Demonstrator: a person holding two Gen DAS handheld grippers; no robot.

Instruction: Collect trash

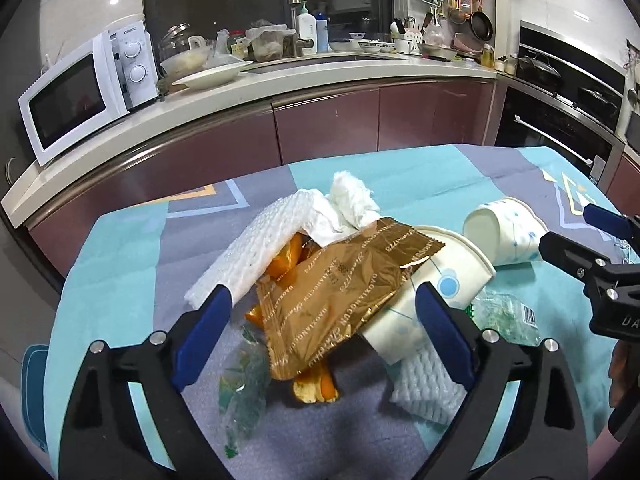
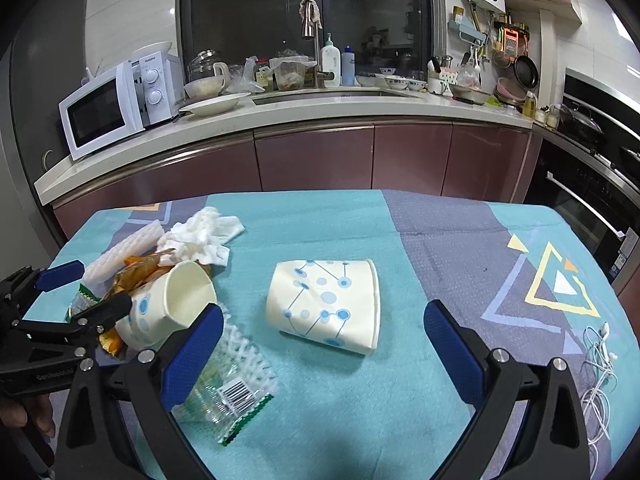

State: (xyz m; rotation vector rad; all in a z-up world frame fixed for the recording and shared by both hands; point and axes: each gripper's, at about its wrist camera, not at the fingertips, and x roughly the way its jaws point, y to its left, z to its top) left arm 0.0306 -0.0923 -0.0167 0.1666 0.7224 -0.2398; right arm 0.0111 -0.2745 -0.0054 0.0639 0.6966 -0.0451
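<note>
Trash heaps beside the toppled white dotted paper cup (image 2: 326, 306): gold foil wrapper (image 1: 340, 292) topmost. Left gripper (image 1: 324, 320) gapes empty astride it (right gripper (image 2: 324, 344) equally wide); I'd pinch only foil, avoiding the peel beneath.

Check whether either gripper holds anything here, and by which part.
Nothing is held: left gripper and right gripper both have open jaws above the trash.

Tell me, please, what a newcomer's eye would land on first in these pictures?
Probably the heap of trash on the patterned tablecloth: a gold wrapper draped over orange peel, right before the open left gripper. Next, a dotted paper cup lying on its side, alone, ahead of the open right gripper.
</note>
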